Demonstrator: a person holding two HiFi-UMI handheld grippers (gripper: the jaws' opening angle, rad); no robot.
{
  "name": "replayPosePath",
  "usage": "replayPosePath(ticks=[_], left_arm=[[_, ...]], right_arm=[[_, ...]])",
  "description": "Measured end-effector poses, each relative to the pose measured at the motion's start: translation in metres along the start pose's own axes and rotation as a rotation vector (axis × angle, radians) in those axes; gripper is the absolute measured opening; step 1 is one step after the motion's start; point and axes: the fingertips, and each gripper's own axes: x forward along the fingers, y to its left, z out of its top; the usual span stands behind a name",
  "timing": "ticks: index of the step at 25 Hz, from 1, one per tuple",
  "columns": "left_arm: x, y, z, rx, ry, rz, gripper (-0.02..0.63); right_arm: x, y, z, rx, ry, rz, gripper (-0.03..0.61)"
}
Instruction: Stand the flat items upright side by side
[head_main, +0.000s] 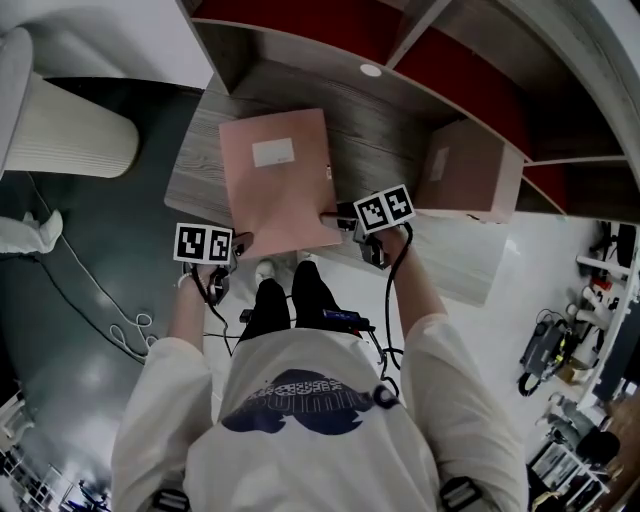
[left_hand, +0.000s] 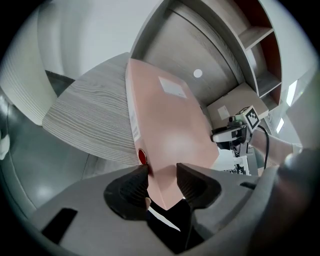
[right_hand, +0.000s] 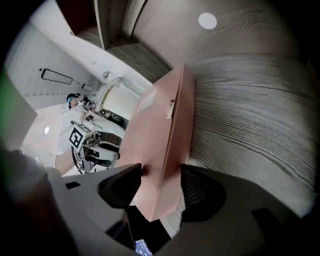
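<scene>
Smooth matt card pink folder (head_main: 280, 185); matt grey woodgrain shelf (head_main: 385, 150).

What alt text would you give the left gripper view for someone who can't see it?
The left gripper pinches the near corner of a pink folder that stretches out over a grey wood-grain desk, white label up. The right gripper grips its other near corner, with shelves behind.
</scene>
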Motion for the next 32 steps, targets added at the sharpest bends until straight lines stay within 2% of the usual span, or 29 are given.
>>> replayPosePath(ticks=[10, 17, 26, 32], left_arm=[[-0.001, 0.0, 0.0, 0.006, 0.015, 0.0, 0.181], [-0.004, 0.005, -0.002, 0.006, 0.019, -0.029, 0.18], [-0.016, 0.022, -0.003, 0.047, 0.035, -0.045, 0.181], [-0.027, 0.033, -0.008, 0.079, 0.006, -0.076, 0.178]], right_arm=[[-0.004, 0.005, 0.001, 0.012, -0.002, -0.013, 0.221], [-0.012, 0.018, 0.004, 0.014, -0.036, -0.025, 0.207], [-0.007, 0.045, 0.01, -0.022, -0.022, -0.062, 0.195], [-0.007, 0.068, 0.012, -0.052, -0.053, -0.103, 0.183]])
